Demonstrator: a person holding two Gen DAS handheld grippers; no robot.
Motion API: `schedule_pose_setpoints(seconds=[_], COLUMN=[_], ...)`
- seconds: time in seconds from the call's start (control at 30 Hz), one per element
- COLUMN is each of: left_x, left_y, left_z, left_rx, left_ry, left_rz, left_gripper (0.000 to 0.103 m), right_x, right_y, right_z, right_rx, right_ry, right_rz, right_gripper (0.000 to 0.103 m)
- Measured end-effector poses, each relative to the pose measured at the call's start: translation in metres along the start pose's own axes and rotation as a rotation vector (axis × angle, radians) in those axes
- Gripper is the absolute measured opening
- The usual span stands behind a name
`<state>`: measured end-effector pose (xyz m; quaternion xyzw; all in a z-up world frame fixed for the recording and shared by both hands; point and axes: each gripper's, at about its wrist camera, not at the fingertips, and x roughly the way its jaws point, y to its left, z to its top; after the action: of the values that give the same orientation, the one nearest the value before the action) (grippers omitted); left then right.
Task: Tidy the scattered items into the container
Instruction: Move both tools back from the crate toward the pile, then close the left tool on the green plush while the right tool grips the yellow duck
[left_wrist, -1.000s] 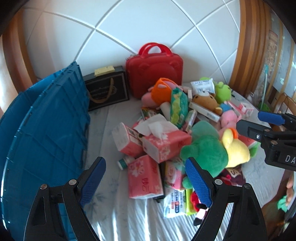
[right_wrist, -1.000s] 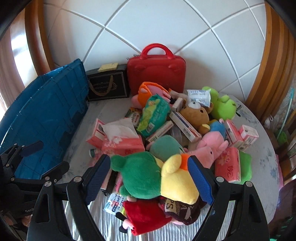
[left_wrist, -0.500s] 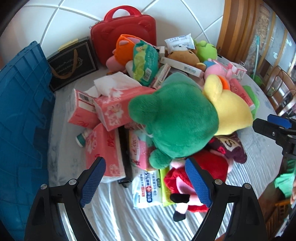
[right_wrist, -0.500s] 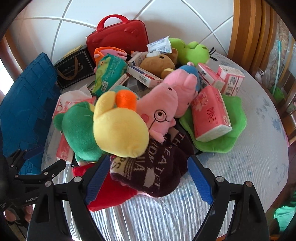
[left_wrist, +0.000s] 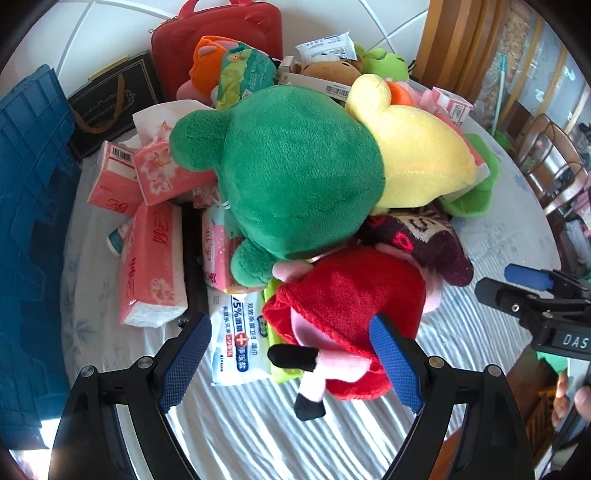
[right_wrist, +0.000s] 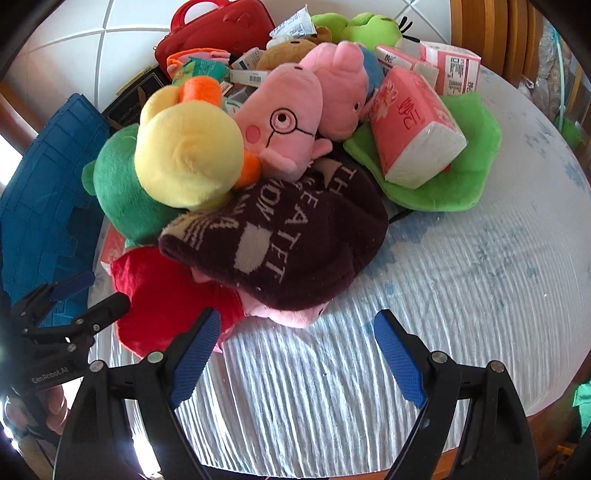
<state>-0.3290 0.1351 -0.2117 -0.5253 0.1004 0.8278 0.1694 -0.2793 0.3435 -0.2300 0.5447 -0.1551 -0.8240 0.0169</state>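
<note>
A heap of plush toys and tissue packs lies on a round clothed table. In the left wrist view my left gripper (left_wrist: 290, 332) is open, close over a red-dressed pink plush (left_wrist: 347, 306) and a white wet-wipes pack (left_wrist: 236, 332). The plush lies between the fingers and neither pad presses on it. Behind it sit a green plush (left_wrist: 295, 177) and a yellow plush (left_wrist: 417, 147). My right gripper (right_wrist: 297, 321) is open above bare cloth, just in front of a dark maroon knit piece (right_wrist: 288, 236). The blue container (left_wrist: 29, 221) stands at the left.
A red case (left_wrist: 218, 40) and a black gift bag (left_wrist: 110, 103) stand at the back. Pink tissue packs (left_wrist: 151, 266) lie left of the heap. Another pack (right_wrist: 413, 125) rests on a green leaf-shaped plush (right_wrist: 461, 177). Wooden chairs (left_wrist: 546, 158) stand beyond the table's right edge.
Both grippers have come down and closer to the heap, tilting more steeply. The red plush now fills the gap of the left gripper. Both stay open.
</note>
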Motion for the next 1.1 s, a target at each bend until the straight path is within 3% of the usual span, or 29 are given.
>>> schedule_pose_setpoints(seconds=[0.2,0.27,0.37,0.43,0.57,0.8,0.97,1.1], left_x=[0.012,0.019,0.023,0.024,0.015,-0.027,-0.001,0.019], left_y=[-0.019,-0.023,-0.024,-0.019,-0.007,0.018,0.028,0.017], left_z=[-0.009,-0.011,-0.01,-0.009,-0.008,0.025,0.043,0.052], left_rx=[0.048,0.062,0.085,0.061,0.013,-0.037,-0.05,-0.04], left_ry=[0.005,0.003,-0.032,-0.023,-0.011,-0.144,-0.108,-0.086], left_rz=[0.022,0.039,0.074,0.044,-0.013,0.045,0.027,-0.005], left_gripper=[0.089,0.103,0.103,0.103,0.103,0.102,0.099,0.099], right_x=[0.029,0.036,0.044,0.043,0.02,-0.036,-0.039,-0.019], right_y=[-0.006,-0.006,-0.005,-0.004,0.003,0.032,0.053,0.059], right_z=[-0.008,-0.004,0.002,0.005,0.014,0.049,0.08,0.102], right_rx=[-0.003,-0.004,-0.012,-0.017,-0.057,-0.143,-0.19,-0.197], right_ry=[0.061,0.065,0.074,0.072,0.039,-0.105,-0.13,-0.095], right_rz=[0.037,0.036,0.034,0.037,0.049,0.081,0.089,0.1], right_gripper=[0.086,0.086,0.086,0.086,0.086,0.086,0.083,0.083])
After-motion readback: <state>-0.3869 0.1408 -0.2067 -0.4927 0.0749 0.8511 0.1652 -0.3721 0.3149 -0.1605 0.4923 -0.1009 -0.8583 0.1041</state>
